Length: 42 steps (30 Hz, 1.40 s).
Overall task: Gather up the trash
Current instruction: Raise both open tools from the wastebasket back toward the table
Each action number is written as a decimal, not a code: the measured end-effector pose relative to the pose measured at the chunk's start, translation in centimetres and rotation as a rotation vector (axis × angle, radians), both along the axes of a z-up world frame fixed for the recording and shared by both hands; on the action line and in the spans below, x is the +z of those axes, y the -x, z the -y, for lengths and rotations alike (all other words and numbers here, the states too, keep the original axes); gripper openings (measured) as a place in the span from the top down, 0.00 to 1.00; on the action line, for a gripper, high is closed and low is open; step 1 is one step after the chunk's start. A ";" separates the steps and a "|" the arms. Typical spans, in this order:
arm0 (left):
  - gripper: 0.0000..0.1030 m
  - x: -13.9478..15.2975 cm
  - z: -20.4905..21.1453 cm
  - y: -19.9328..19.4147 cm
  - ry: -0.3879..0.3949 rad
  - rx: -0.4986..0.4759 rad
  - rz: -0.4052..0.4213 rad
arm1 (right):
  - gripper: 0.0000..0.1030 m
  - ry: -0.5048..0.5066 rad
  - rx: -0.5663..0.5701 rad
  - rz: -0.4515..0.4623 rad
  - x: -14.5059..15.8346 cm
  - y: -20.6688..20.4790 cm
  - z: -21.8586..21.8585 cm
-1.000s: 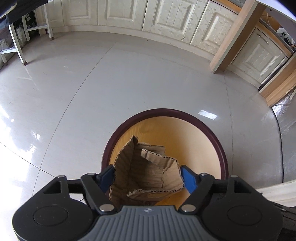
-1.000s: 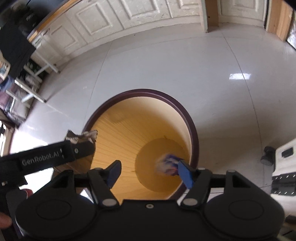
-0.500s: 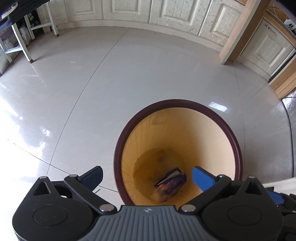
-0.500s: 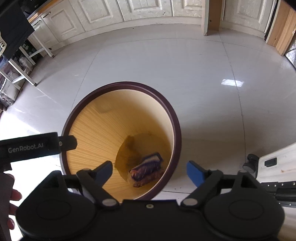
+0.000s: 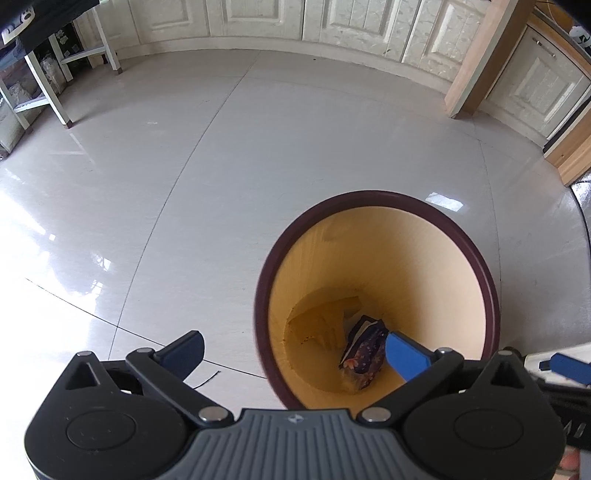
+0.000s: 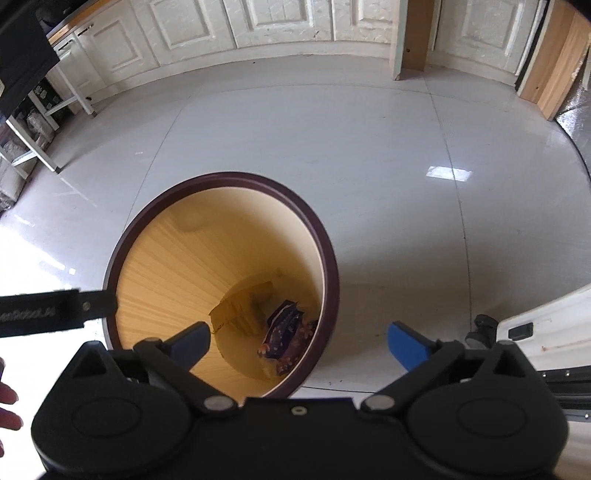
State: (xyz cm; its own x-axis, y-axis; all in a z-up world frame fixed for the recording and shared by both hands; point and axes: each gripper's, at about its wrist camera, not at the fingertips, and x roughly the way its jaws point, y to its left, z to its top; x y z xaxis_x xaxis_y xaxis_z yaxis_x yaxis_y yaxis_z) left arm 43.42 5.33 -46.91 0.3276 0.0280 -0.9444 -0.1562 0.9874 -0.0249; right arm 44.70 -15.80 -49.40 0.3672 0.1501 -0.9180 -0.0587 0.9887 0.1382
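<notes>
The left gripper (image 5: pixel 293 350) has its blue fingers (image 5: pixel 406 354) spread as wide as they go, and nothing sits between them. One finger hangs over the pale floor (image 5: pixel 258 147); the other hangs over the mouth of the trash bin (image 5: pixel 484 273). The right gripper (image 6: pixel 299 341) is just finishing its opening stroke, and its fingers (image 6: pixel 408 347) also stand wide apart with nothing in their grasp. Its left finger overlaps the bin's opening in view, while its right finger is over bare floor beside the bin.

The bin (image 6: pixel 330 266) is round, with a dark maroon rim and a yellow inner wall, and it stands on the glossy tiled floor. At its bottom lie a piece of cardboard (image 5: pixel 325 321) and a purple patterned wrapper (image 5: pixel 364 352), touching each other. The wrapper lies towards the near wall, the cardboard just beyond it.

Past the bin, white panelled cabinets (image 6: pixel 288 18) run along the far wall. A white-legged rack (image 5: pixel 33 92) stands to the left. Part of the person's hand (image 6: pixel 7 402) shows at the left edge of the right wrist view.
</notes>
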 end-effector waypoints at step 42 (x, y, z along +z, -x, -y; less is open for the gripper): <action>0.00 19.0 -4.7 13.0 -0.041 -0.033 0.205 | 0.00 0.099 0.021 0.241 18.6 11.5 -2.0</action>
